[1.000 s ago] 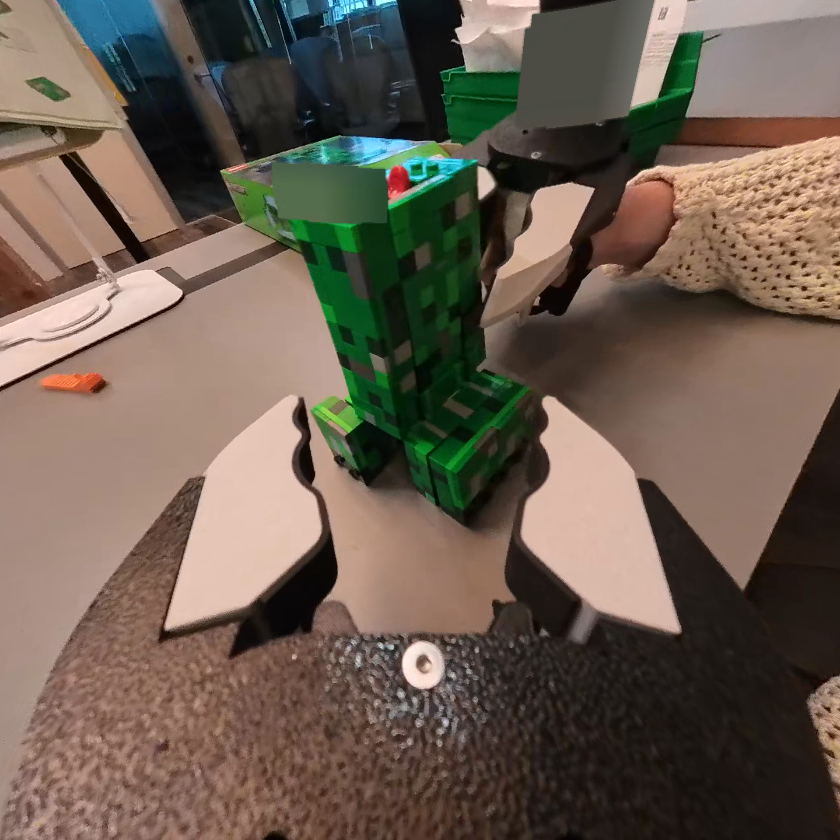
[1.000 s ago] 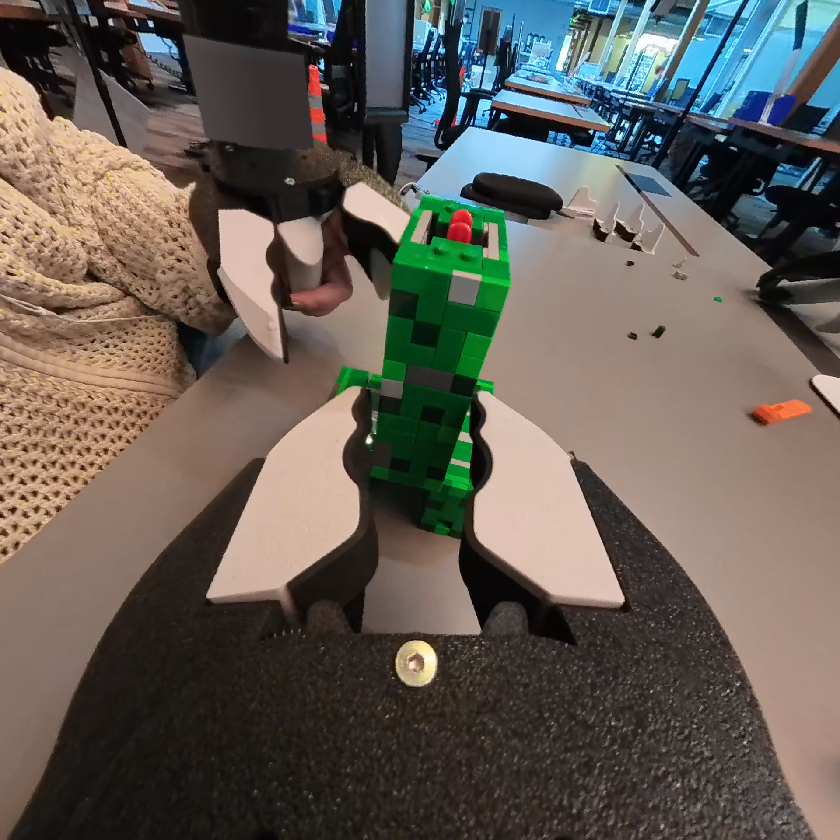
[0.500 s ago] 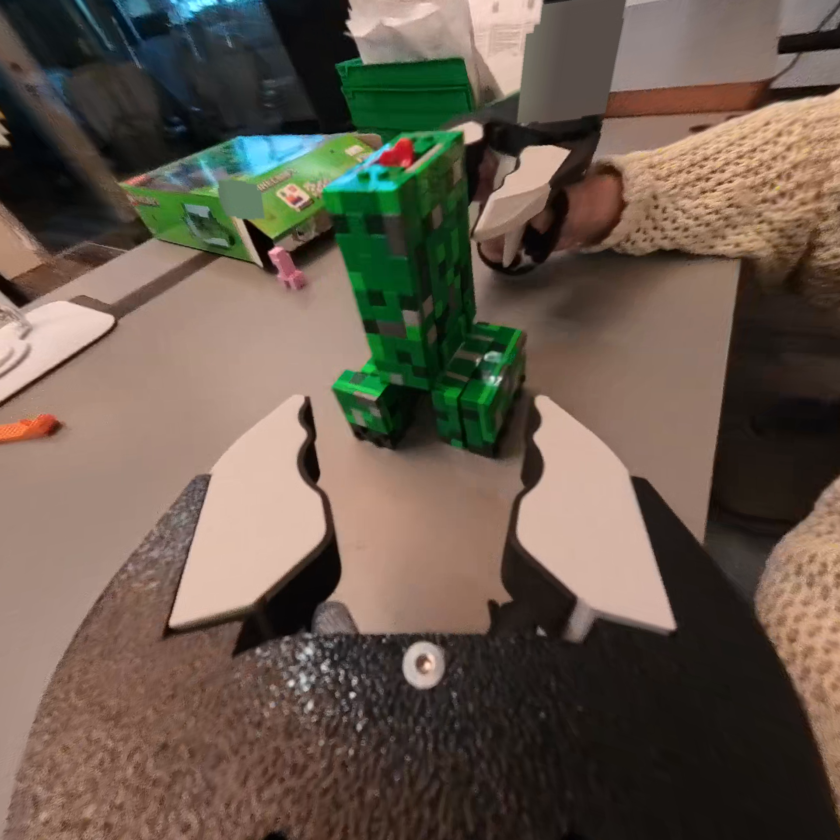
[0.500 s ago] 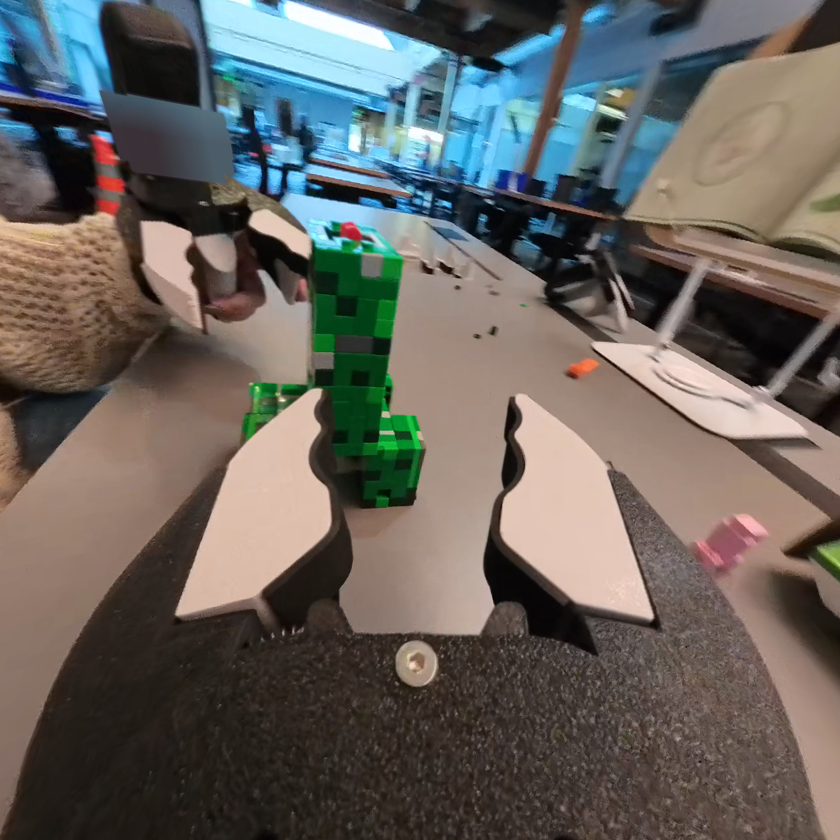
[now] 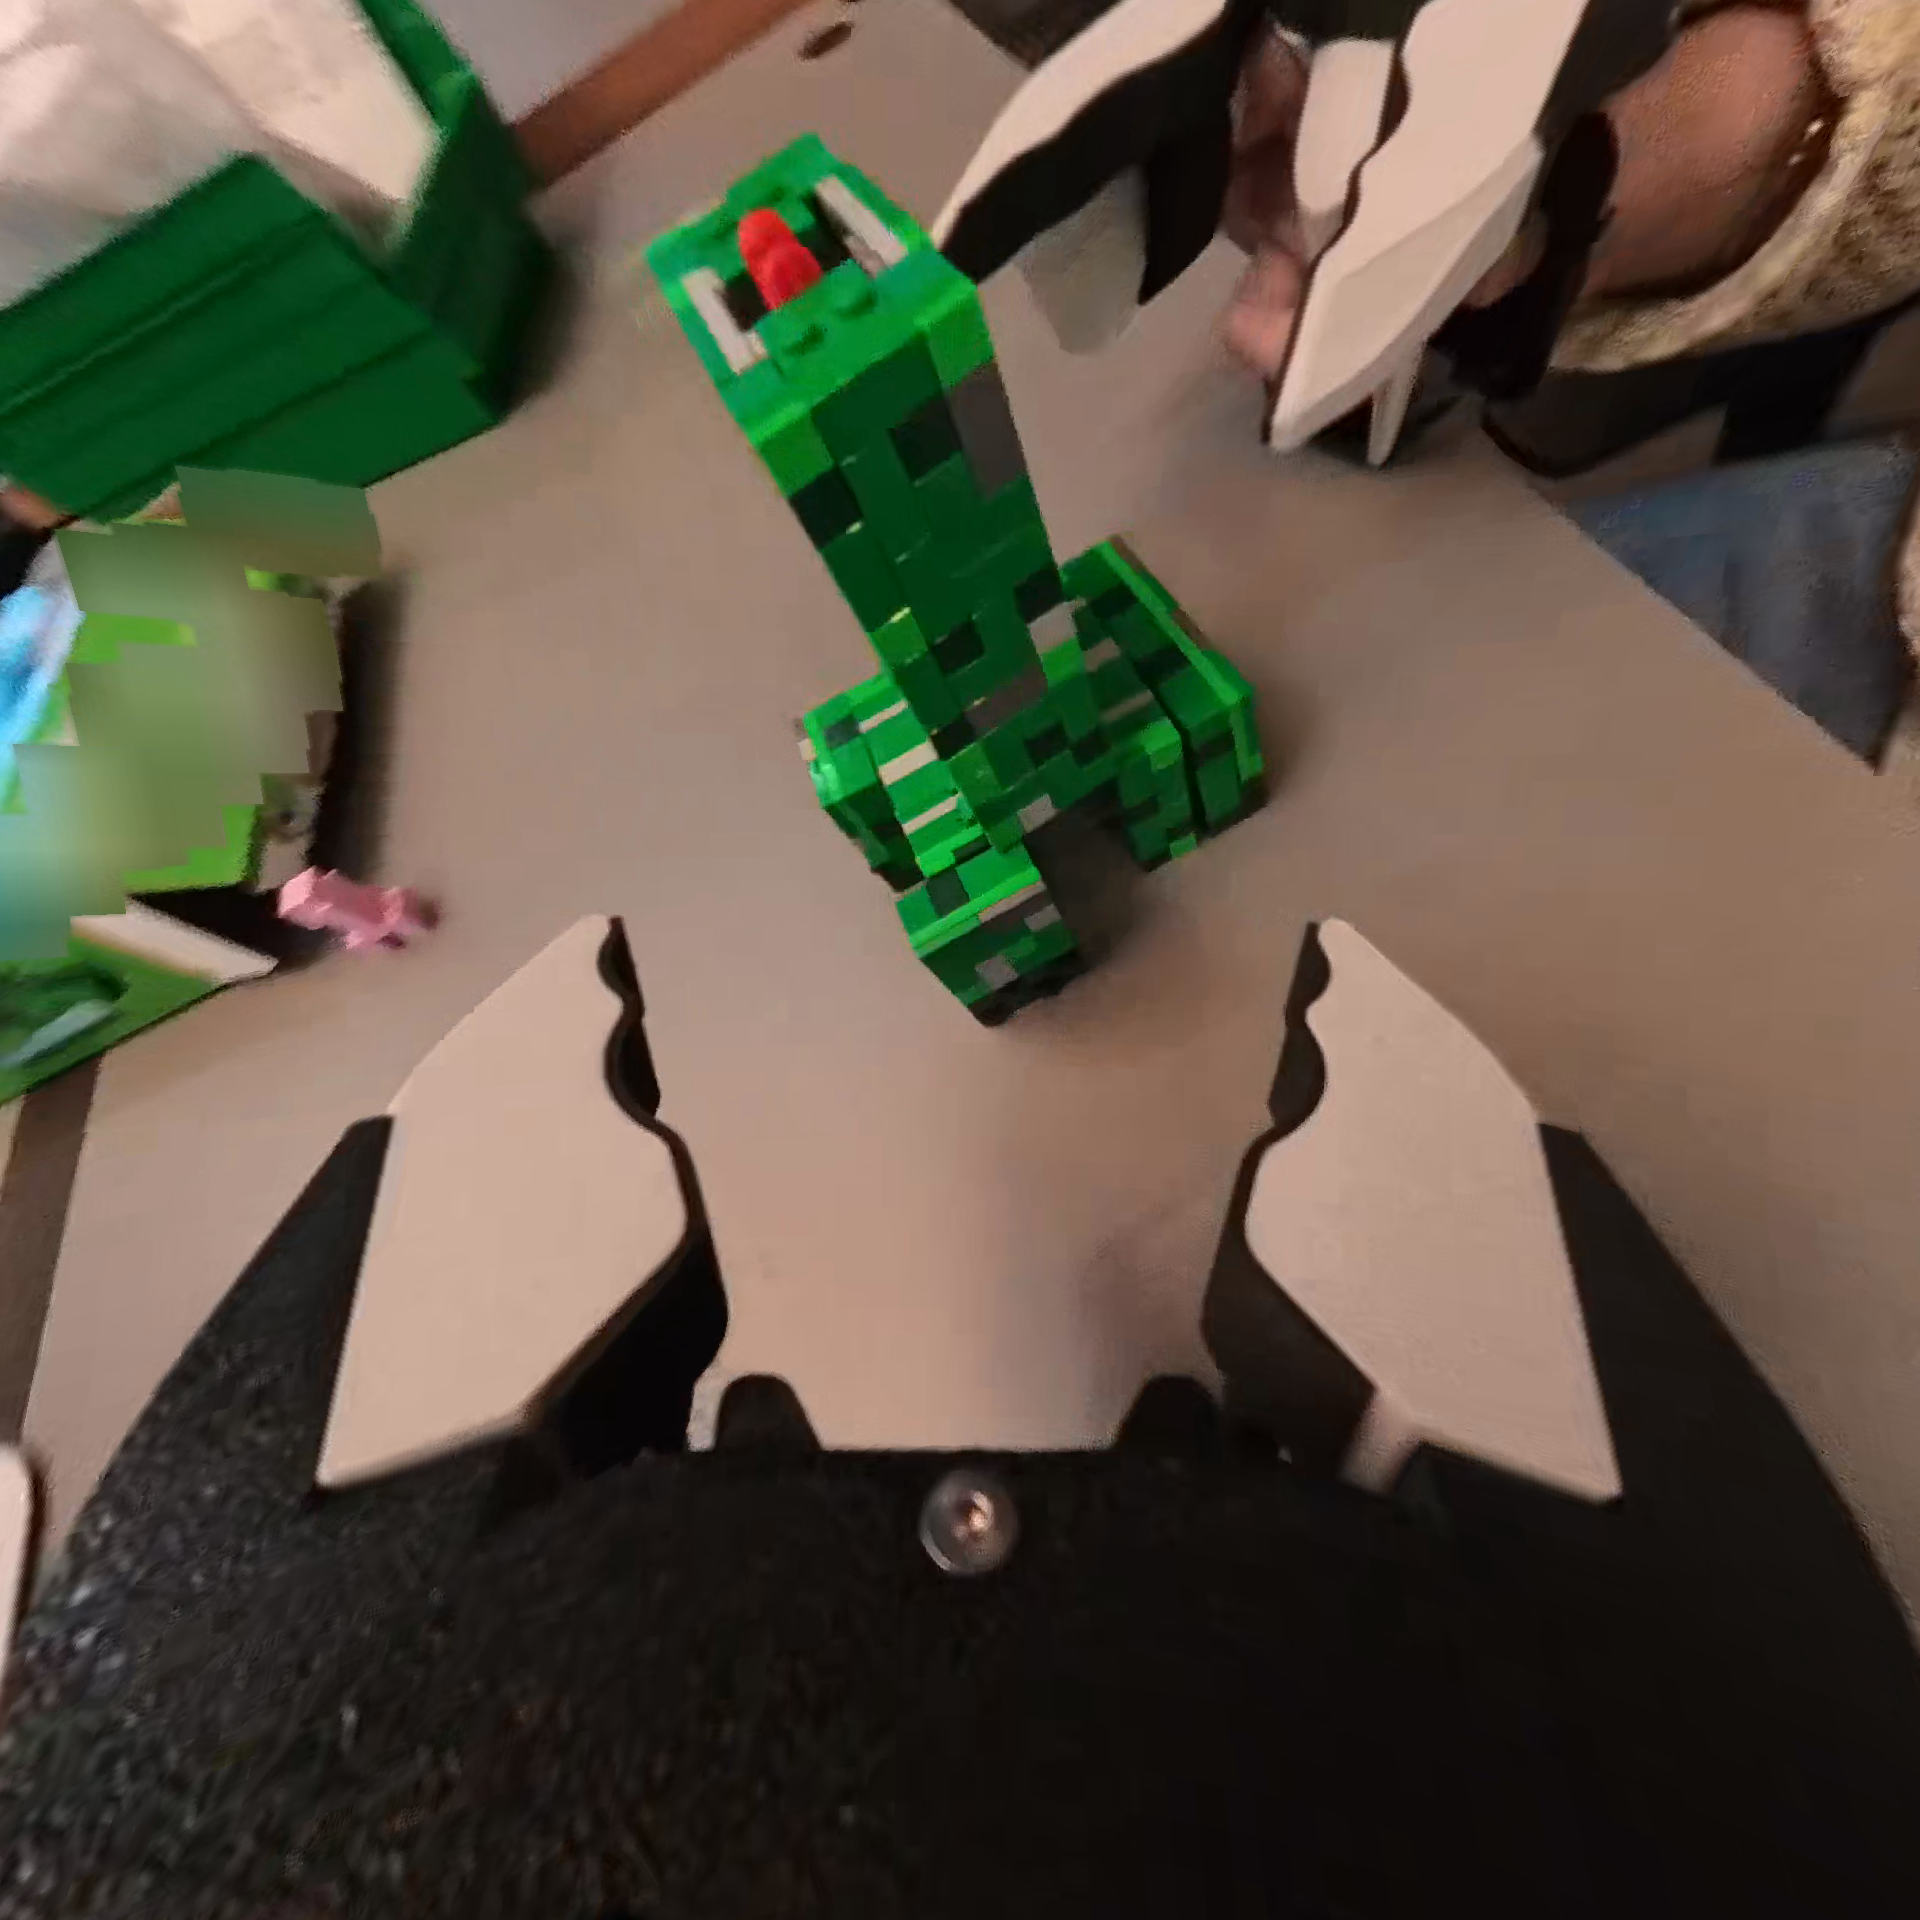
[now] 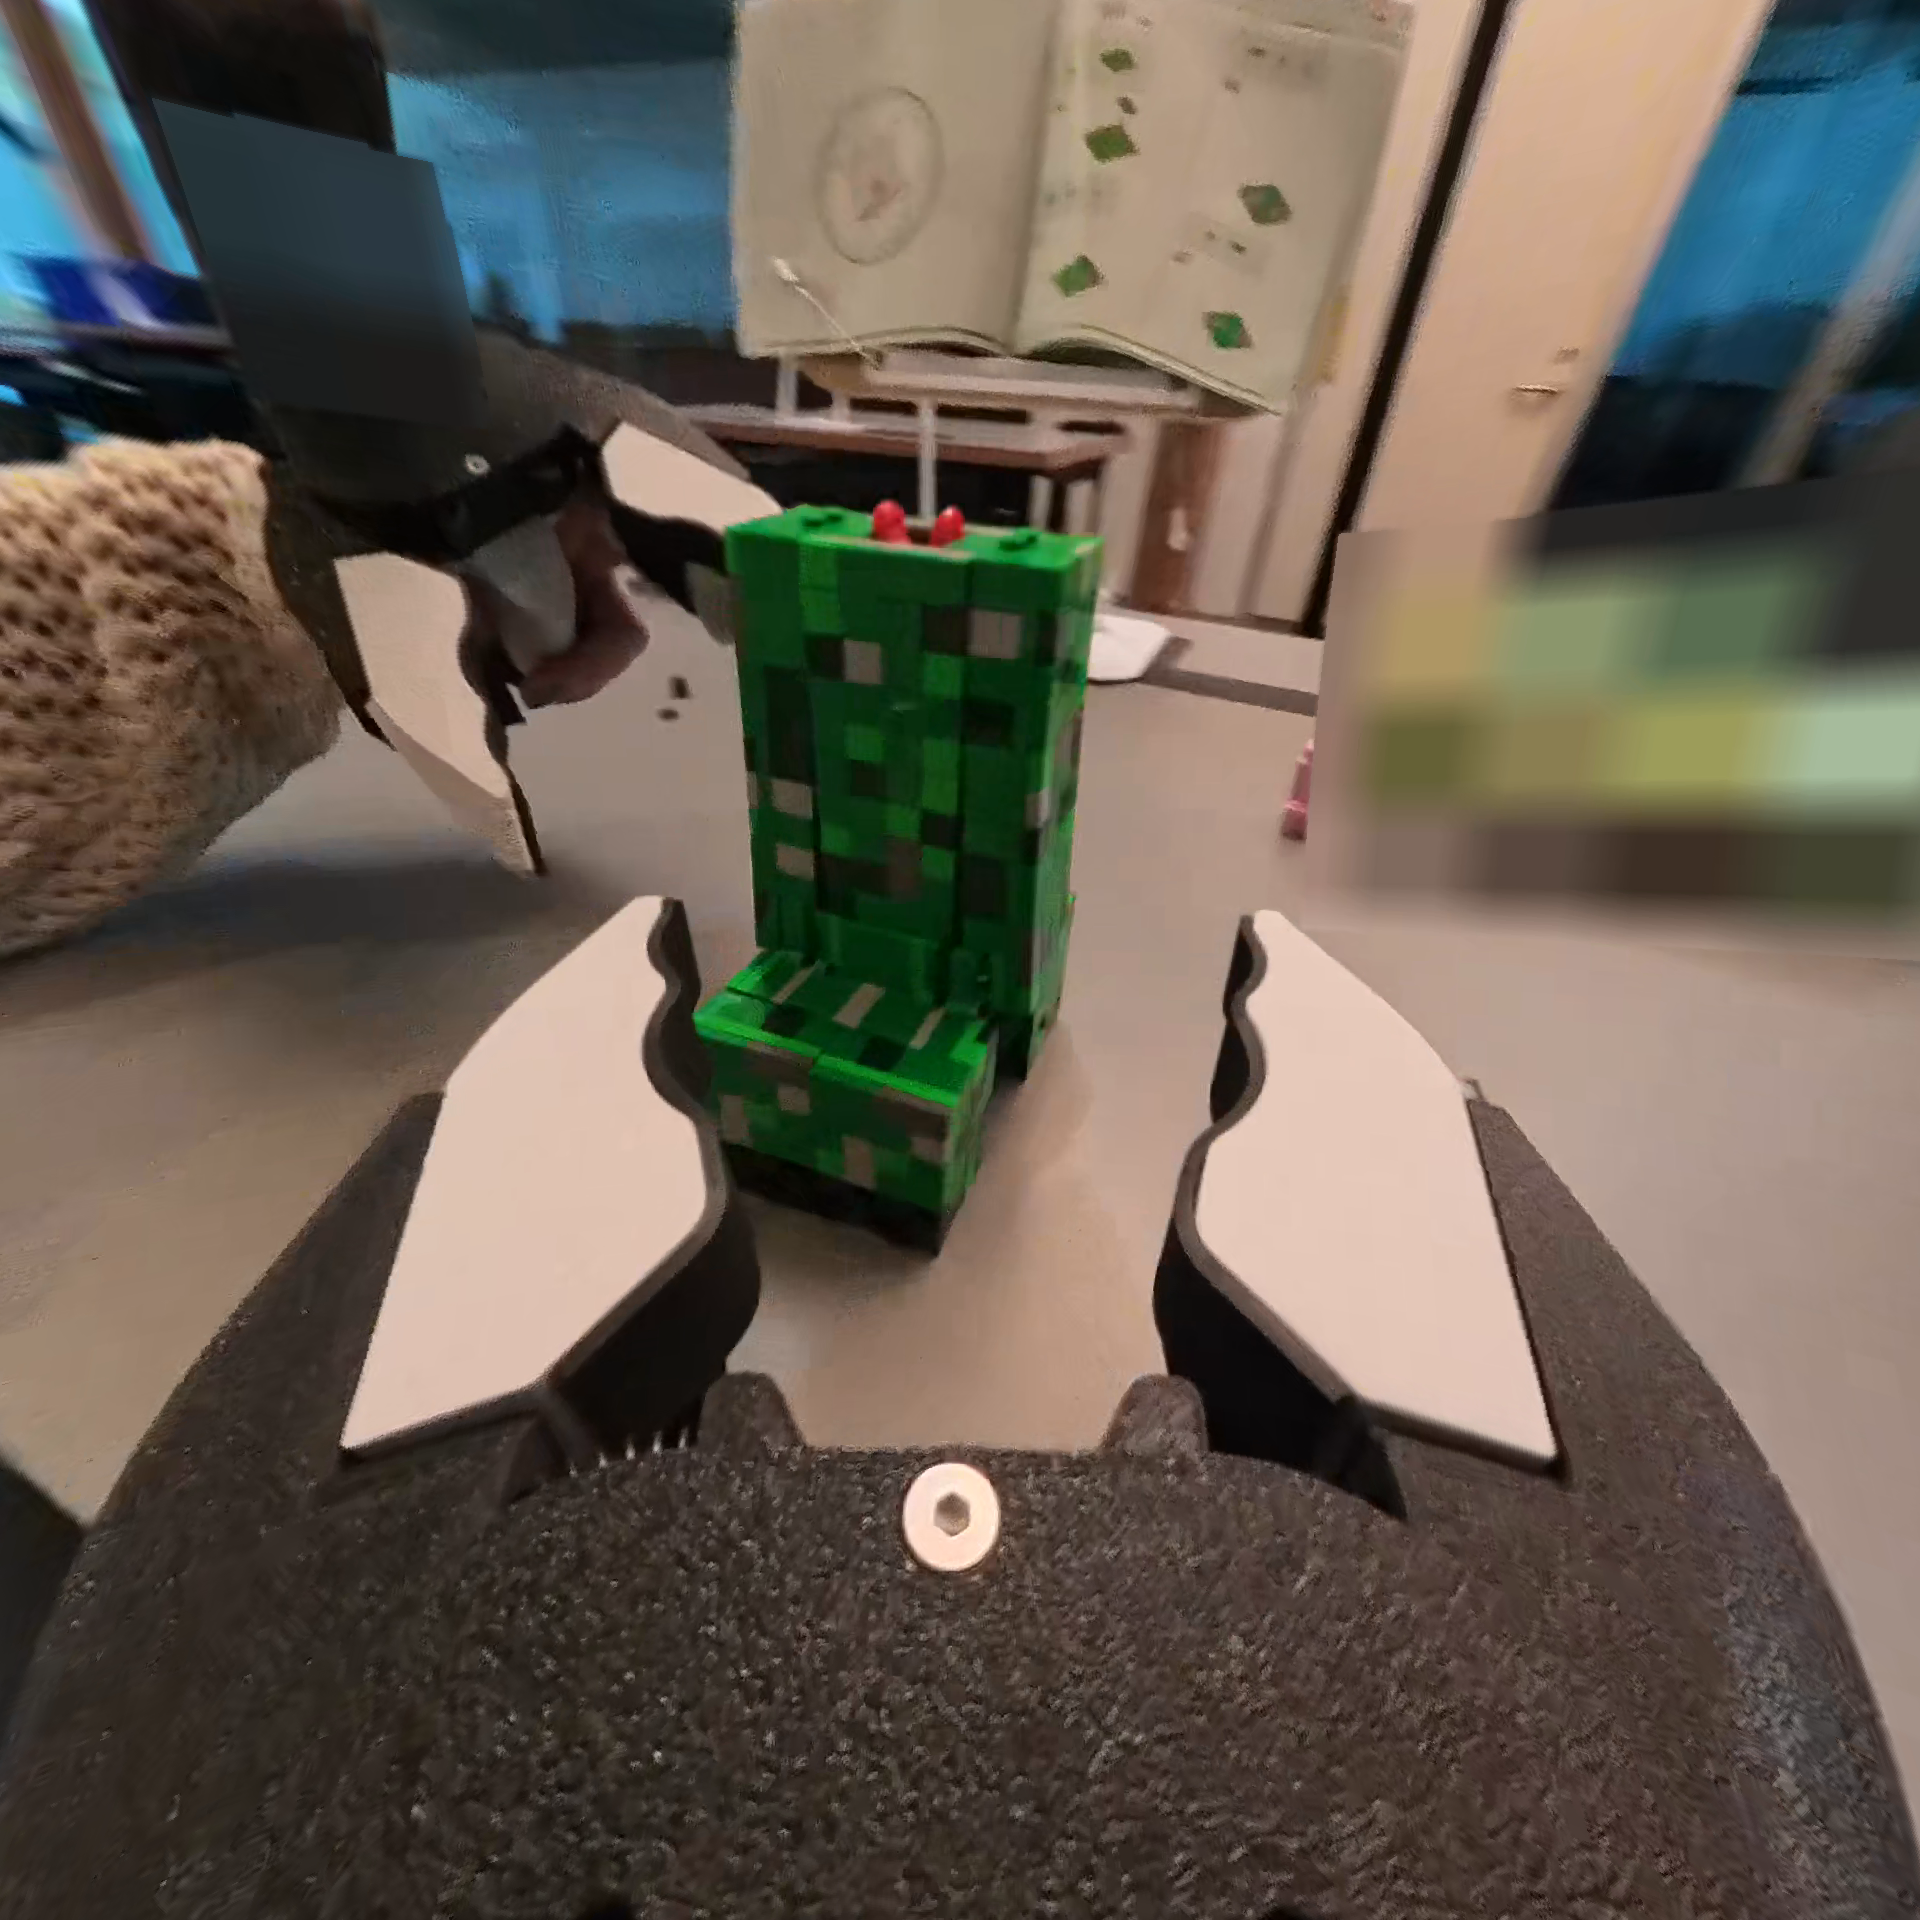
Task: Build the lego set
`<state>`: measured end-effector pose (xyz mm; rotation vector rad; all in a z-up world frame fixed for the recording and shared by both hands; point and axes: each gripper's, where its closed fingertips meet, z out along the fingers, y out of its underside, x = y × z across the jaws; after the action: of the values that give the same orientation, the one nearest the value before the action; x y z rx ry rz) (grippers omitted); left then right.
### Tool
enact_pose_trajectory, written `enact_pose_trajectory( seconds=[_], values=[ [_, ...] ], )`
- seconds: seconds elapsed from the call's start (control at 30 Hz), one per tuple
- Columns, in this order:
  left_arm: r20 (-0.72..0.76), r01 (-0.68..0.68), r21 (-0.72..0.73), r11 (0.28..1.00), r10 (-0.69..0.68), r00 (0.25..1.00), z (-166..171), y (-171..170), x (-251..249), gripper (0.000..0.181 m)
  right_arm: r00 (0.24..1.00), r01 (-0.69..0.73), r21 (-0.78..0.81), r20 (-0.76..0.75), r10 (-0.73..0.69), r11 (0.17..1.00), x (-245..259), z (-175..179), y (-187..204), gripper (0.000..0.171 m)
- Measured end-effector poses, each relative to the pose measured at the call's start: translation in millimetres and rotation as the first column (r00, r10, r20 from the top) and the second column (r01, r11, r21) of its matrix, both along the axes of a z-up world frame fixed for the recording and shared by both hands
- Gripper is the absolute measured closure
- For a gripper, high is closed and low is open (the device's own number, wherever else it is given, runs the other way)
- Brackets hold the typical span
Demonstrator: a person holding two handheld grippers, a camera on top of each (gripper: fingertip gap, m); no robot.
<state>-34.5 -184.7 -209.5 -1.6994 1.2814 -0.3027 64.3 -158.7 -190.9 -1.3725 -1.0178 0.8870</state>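
Note:
A green pixel-patterned Lego figure [image 5: 956, 623] stands upright on the grey table [image 5: 1455, 935], with a red piece [image 5: 774, 260] in its open top. My left gripper [image 5: 964, 935] is open and empty, a little in front of the figure's feet and looking down on it. My right gripper [image 6: 956, 914] is open. The figure's [image 6: 914, 779] front foot lies between its fingers, close to the left one. The right gripper's white fingers [image 5: 1351, 260] show near the figure's top in the left wrist view. A left gripper finger [image 6: 447, 748] shows beside the figure in the right wrist view.
A green set box [image 5: 156, 727] and a small pink figure [image 5: 358, 909] lie left of the build. Stacked green bins [image 5: 208, 343] stand behind them. An open instruction booklet [image 6: 1039, 187] on a stand is beyond the figure. A hand in a cream knit sleeve [image 6: 125, 675] holds each gripper.
My right gripper, closed around the figure's body a second ago, has opened and swung round to another side. My left gripper has risen and tilted down, staying open.

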Motion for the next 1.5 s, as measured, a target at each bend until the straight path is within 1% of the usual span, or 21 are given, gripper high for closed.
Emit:
enact_pose_trajectory(
  seconds=[0.1, 0.17, 0.23, 0.33, 0.47, 0.6, 0.7, 0.8, 1.0, 1.13, 1.23, 1.37, 1.43, 1.5],
  values=[
    [-0.023, 0.172, -0.045, 0.984, -0.173, 0.985, -9.6, 3.9, 10.7, 0.062, 0.986, 0.157, 0.015, 0.062, -0.157, 0.988, -8.4, -5.7, -5.0, 0.068],
    [-0.035, 0.269, -0.067, 0.961, -0.272, 0.962, -14.0, 7.9, 16.6, 0.058, 0.976, 0.204, -0.030, 0.084, -0.201, 0.979, -19.6, -11.3, -6.5, 0.066],
    [-0.054, 0.347, -0.084, 0.934, -0.352, 0.934, -17.3, 13.2, 20.3, 0.055, 0.964, 0.245, -0.035, 0.111, -0.240, 0.969, -29.3, -14.4, -4.8, 0.062],
    [-0.042, 0.442, -0.097, 0.892, -0.447, 0.893, -14.9, 18.5, 23.8, 0.054, 0.945, 0.290, -0.025, 0.164, -0.282, 0.957, -40.3, -20.8, -2.1, 0.061],
    [0.088, 0.567, -0.068, 0.821, -0.561, 0.823, 1.0, 18.6, 32.6, 0.058, 0.918, 0.353, -0.027, 0.205, -0.341, 0.935, -46.8, -26.2, 3.2, 0.056],
    [0.112, 0.639, -0.068, 0.766, -0.631, 0.768, 1.4, 22.5, 37.2, 0.059, 0.902, 0.394, -0.070, 0.222, -0.371, 0.916, -50.7, -30.5, 5.6, 0.053],
    [0.073, 0.655, -0.095, 0.749, -0.651, 0.755, -4.1, 27.1, 33.7, 0.058, 0.891, 0.420, -0.071, 0.221, -0.397, 0.904, -55.2, -30.6, 5.9, 0.053],
    [0.114, 0.667, -0.104, 0.738, -0.658, 0.745, -2.2, 26.3, 31.1, 0.058, 0.890, 0.430, -0.093, 0.207, -0.405, 0.898, -60.3, -29.9, 7.1, 0.054],
    [0.100, 0.657, -0.134, 0.742, -0.649, 0.754, -12.4, 25.3, 31.2, 0.058, 0.885, 0.455, -0.160, 0.187, -0.425, 0.876, -55.5, -30.8, 12.7, 0.067],
    [0.094, 0.654, -0.139, 0.744, -0.647, 0.756, -14.2, 23.9, 32.4, 0.059, 0.864, 0.483, -0.155, 0.248, -0.439, 0.862, -54.8, -38.5, 15.5, 0.067],
    [0.092, 0.653, -0.137, 0.745, -0.647, 0.757, -13.0, 23.3, 32.2, 0.059, 0.855, 0.496, -0.152, 0.258, -0.450, 0.855, -52.6, -39.7, 17.3, 0.067],
    [0.099, 0.655, -0.136, 0.744, -0.647, 0.756, -10.7, 22.8, 32.5, 0.059, 0.838, 0.512, -0.158, 0.308, -0.450, 0.844, -49.0, -46.8, 20.5, 0.065],
    [0.098, 0.655, -0.140, 0.743, -0.648, 0.756, -11.5, 22.4, 32.6, 0.059, 0.845, 0.500, -0.159, 0.308, -0.438, 0.851, -50.6, -46.8, 19.5, 0.068],
    [0.096, 0.654, -0.144, 0.742, -0.648, 0.756, -12.3, 22.1, 32.9, 0.059, 0.857, 0.477, -0.163, 0.306, -0.416, 0.863, -53.2, -46.8, 17.4, 0.074]
  ],
)
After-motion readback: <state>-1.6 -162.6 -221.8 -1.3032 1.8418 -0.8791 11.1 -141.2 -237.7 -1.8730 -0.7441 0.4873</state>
